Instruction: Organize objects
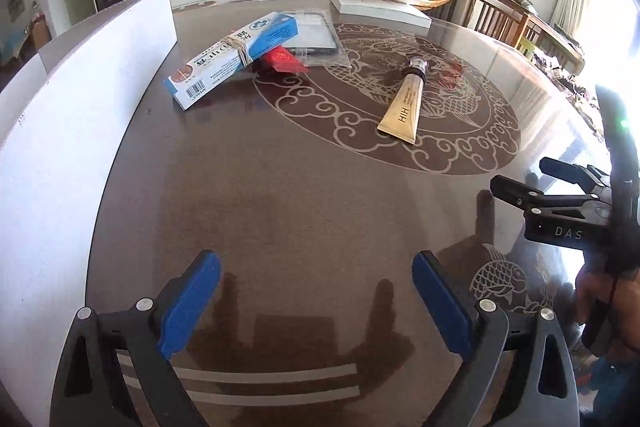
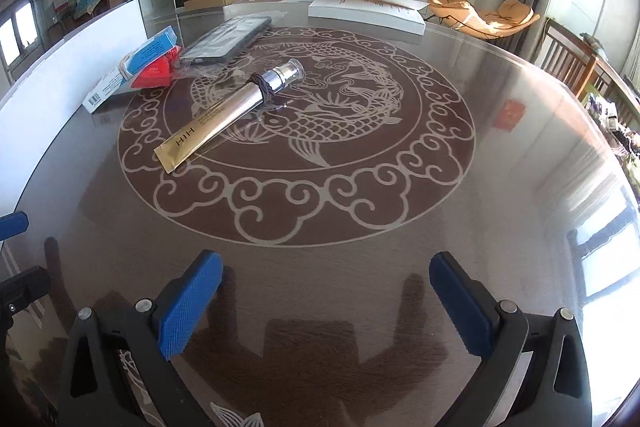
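Left of the gold tube, the blue box lies on a red packet and may slide if pulled. The tube itself, round and lying on the glossy table, could roll away. Left gripper and right gripper both stand wide apart, empty, near of it.

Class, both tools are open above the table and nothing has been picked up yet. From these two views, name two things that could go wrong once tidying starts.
1. The gold tube is round with a pump cap, lying on a glossy table; it may roll or slide if a tool nudges it.
2. The blue box leans on a red packet beside a bagged phone case; lifting one could shift the others.
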